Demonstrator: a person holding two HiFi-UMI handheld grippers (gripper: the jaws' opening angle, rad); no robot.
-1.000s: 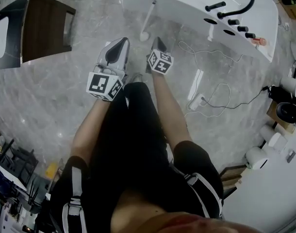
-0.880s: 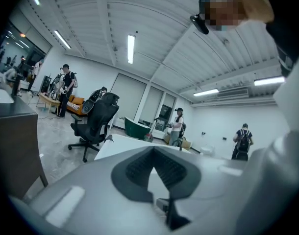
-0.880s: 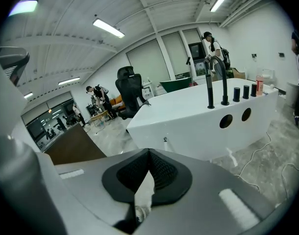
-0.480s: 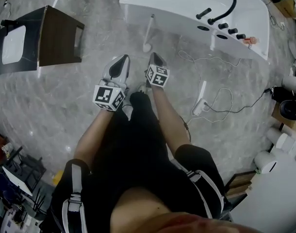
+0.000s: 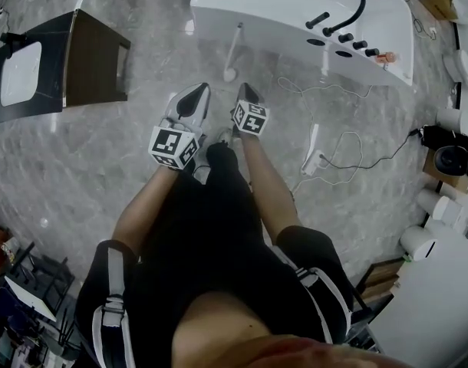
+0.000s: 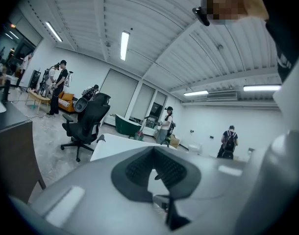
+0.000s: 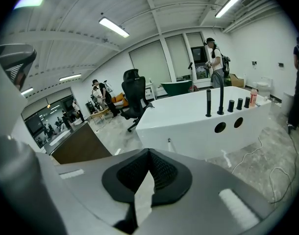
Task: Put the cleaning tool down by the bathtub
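At bathtub [image 5: 280,10] side wall: long-handled cleaning tool [image 5: 234,48], leaning upright, head on marble floor [image 5: 103,159].
- Left gripper [image 5: 196,92]: fingers [image 6: 176,173] closed together, nothing between.
- Right gripper [image 5: 246,90]: fingers [image 7: 164,173] closed together, empty, near tool but apart.
- Risk, judged: handle rests on smooth tub wall and head on polished floor, so tool may slide and topple.
- Risk, judged: power strip [image 5: 311,153] and cables [image 5: 349,159] lie beside legs, so a snag or trip is possible on stepping right.

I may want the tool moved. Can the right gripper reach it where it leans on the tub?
Probably yes: bare floor lies between the right gripper and the cleaning tool against the bathtub; its jaws are shut.
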